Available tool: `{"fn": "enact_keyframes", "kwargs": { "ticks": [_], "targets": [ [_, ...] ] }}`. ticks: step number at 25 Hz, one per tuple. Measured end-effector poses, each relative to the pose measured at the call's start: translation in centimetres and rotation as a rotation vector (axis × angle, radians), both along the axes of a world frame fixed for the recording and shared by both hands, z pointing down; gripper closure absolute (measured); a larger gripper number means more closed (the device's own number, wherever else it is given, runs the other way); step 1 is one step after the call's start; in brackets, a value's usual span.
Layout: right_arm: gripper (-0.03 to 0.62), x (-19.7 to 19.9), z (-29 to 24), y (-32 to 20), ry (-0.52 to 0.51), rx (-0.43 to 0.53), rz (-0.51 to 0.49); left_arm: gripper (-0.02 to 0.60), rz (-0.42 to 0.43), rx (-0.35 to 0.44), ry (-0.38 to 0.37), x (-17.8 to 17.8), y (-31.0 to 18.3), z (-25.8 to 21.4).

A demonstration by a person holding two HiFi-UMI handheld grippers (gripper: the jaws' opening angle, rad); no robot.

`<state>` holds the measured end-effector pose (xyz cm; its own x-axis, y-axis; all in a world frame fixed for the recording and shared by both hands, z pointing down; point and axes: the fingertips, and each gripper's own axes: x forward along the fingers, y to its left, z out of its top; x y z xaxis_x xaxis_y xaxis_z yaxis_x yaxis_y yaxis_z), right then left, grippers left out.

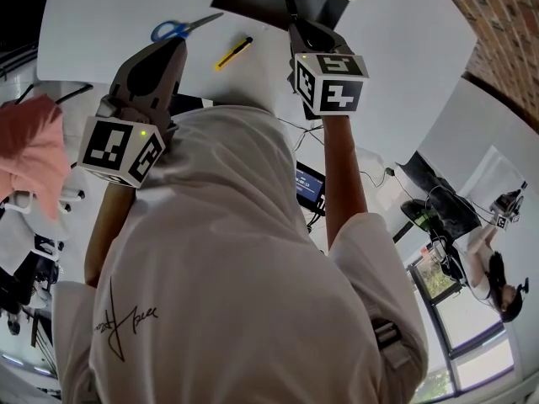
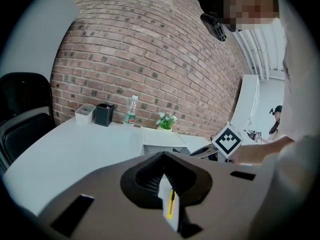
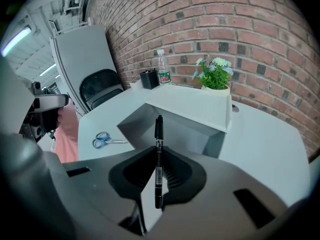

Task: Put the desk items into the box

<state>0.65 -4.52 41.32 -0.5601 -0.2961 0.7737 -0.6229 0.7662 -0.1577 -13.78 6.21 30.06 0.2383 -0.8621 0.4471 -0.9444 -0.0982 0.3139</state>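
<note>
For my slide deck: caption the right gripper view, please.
Right claw grips a black marker at the open white box; scissors lie left.

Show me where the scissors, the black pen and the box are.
scissors (image 3: pixel 112 141), right gripper view, at the pivot.
pen (image 3: pixel 158 161), right gripper view, middle of the barrel.
box (image 3: pixel 192 134), right gripper view, inner wall.

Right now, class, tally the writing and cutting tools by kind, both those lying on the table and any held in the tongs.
Scissors: 1
Yellow knife: 1
Black pen: 1, held in the right tongs
Total: 3
</note>
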Motion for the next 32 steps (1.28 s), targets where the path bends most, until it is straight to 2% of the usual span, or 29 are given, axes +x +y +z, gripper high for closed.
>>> {"fn": "enact_keyframes", "kwargs": {
  "ticks": [19,32],
  "targets": [
    [0.534,-1.5,1.7,-1.1,0.044,-0.026,-0.017,0.575,0.007,-0.024,0.01,-0.9,-0.2,0.9],
    [0.535,-2.9,2.7,-1.5,0.089,-0.036,-0.078,0.575,0.009,-0.039,0.028,-1.1,-0.7,1.5]
  ]
}}
